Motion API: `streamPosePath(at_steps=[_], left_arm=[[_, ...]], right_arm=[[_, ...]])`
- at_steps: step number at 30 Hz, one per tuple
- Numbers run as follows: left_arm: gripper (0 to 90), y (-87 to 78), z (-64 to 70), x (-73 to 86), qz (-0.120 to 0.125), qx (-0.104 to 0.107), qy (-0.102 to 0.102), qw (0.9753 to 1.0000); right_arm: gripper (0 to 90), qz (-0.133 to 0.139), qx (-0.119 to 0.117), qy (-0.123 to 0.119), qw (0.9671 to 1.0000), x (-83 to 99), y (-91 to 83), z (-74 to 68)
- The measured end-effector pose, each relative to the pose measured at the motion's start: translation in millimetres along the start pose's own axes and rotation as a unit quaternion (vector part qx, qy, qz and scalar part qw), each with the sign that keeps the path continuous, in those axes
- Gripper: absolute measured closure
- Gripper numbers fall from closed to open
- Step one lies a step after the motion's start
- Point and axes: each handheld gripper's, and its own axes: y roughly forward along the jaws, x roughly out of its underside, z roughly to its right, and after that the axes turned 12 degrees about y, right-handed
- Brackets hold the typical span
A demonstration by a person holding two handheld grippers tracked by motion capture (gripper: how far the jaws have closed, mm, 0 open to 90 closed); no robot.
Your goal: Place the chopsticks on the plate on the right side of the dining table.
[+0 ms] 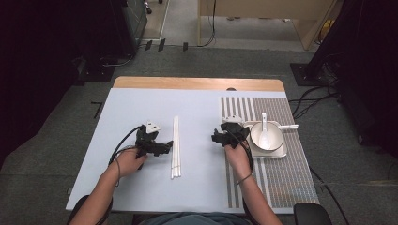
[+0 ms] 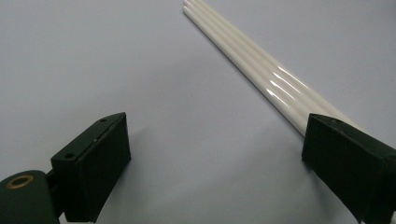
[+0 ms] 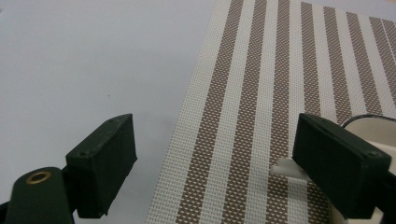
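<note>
Chopsticks (image 1: pixel 175 147) lie bundled on the pale blue worktop (image 1: pixel 141 192), their long axis running away from the person, one end toward the near edge and the other toward the far wooden strip. In the left gripper view they (image 2: pixel 261 70) are smooth, glossy white rods, round in section, pressed side by side; there seem to be four, though the glare makes the count unsure. The left hand-held gripper (image 1: pixel 167 146) sits just beside them on their left, jaws spread wide, one black rubbery pad close against the bundle's near stretch. The right hand-held gripper (image 1: pixel 215 137) rests well apart from the chopsticks, at the edge of a woven placemat (image 1: pixel 300 168) with brown and white stripes of coarse mesh texture; its jaws also stand wide and hold nothing. On the placemat lies a white rectangular tray (image 1: pixel 277 153) carrying a round white bowl (image 1: pixel 256 136) with a white ceramic spoon (image 1: pixel 264 133) lying in it.
</note>
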Motion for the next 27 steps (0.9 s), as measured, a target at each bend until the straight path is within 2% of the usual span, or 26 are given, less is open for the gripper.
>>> streamPosePath(at_steps=[12,16,19,21,27], left_arm=[[7.8,0.0,0.0,0.0,0.0,0.0,0.0,1.0],[7.8,0.0,0.0,0.0,0.0,0.0,0.0,1.0],[7.8,0.1,0.0,0.0,0.0,0.0,0.0,1.0],[7.8,0.1,0.0,0.0,0.0,0.0,0.0,1.0],[7.8,0.0,0.0,0.0,0.0,0.0,0.0,1.0]], right_arm=[[13.5,-0.001,-0.004,-0.003,1.0,0.8,-1.1,-3.2],[13.7,0.0,-0.016,-0.003,0.9999,-0.5,0.0,-2.6],[14.0,0.003,-0.038,-0.034,0.9987,-2.6,1.9,-3.7],[14.0,-0.003,-0.064,-0.04,0.9972,-4.3,3.7,-3.4],[13.9,-0.015,-0.096,-0.056,0.9937,-11.5,8.4,-2.3]])
